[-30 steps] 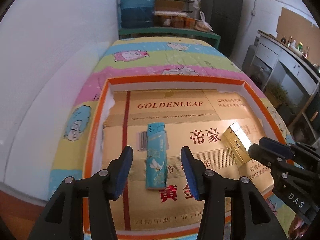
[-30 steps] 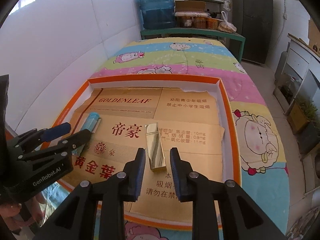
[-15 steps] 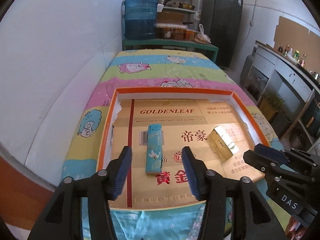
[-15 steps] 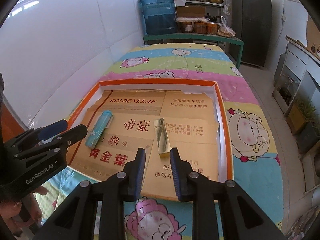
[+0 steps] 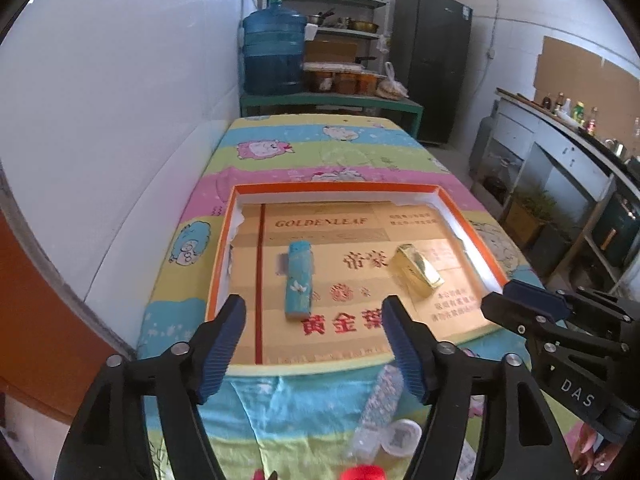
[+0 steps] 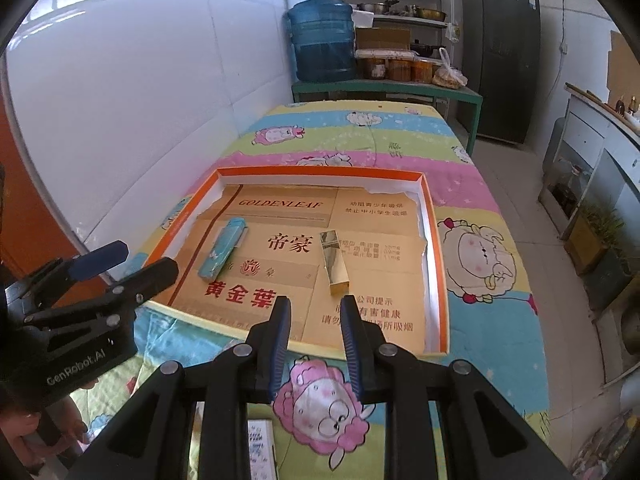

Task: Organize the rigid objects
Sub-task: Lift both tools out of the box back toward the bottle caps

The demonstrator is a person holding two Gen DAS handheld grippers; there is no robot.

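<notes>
The flattened gold carton sheet (image 6: 280,264) lining the orange tray reads "GOLDENLEAF" in red letters at its far left. Large dark red Chinese characters "帝豪" stand at its middle, and bold red "黄金葉" runs along its near edge. Small Chinese print at its far right and near right is too fine to read surely. The left gripper (image 6: 124,258) body reads "GenRobot.AI" in white. The right gripper (image 5: 520,300) body reads "DAS".

Two lighters lie in one orange-rimmed tray (image 5: 219,256): one teal lighter (image 5: 298,280) and one gold lighter (image 5: 418,269). One clear plastic bottle (image 5: 378,412) and one white round lid (image 5: 400,436) lie outside it. One blue water jug (image 6: 322,40) stands behind.
</notes>
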